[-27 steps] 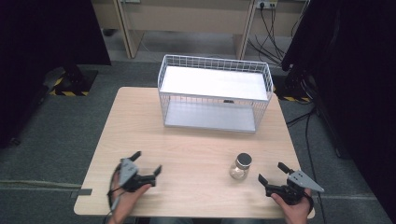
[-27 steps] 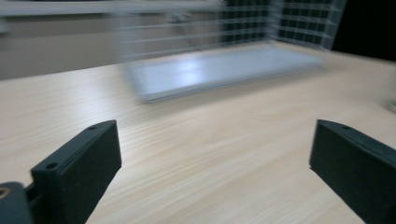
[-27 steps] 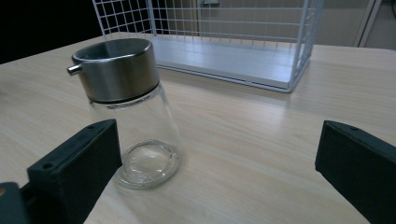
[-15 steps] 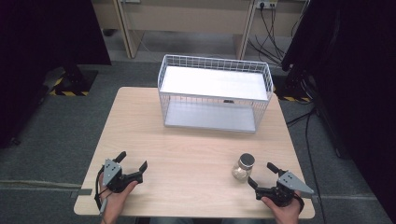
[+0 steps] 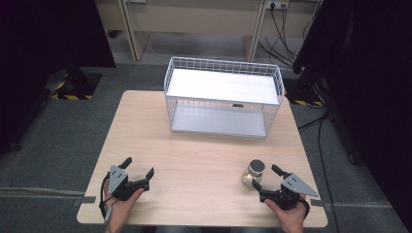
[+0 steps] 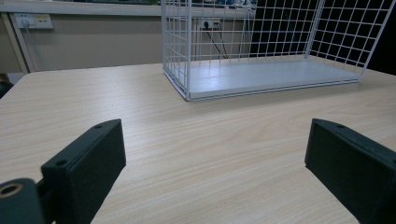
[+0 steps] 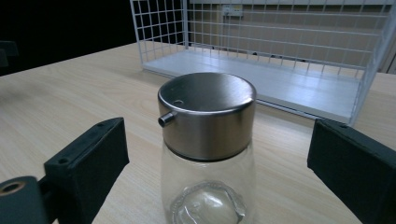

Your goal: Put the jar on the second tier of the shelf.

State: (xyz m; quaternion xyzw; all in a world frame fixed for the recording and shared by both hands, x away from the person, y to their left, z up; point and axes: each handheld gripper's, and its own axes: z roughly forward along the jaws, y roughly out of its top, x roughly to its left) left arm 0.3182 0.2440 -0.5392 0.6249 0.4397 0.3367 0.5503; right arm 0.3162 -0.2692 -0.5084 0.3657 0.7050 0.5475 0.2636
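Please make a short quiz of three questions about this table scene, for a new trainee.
1. True or false: the jar stands inside the wire basket.
2. Which is right about the right gripper? A: shut on the jar. B: open, with the jar standing between its jaws. C: open, far from the jar.
3. What does the left gripper hold?

Key
1. False: the jar stands upright on the table, in front of the basket.
2. B
3. Nothing; its jaws are open over bare wood.
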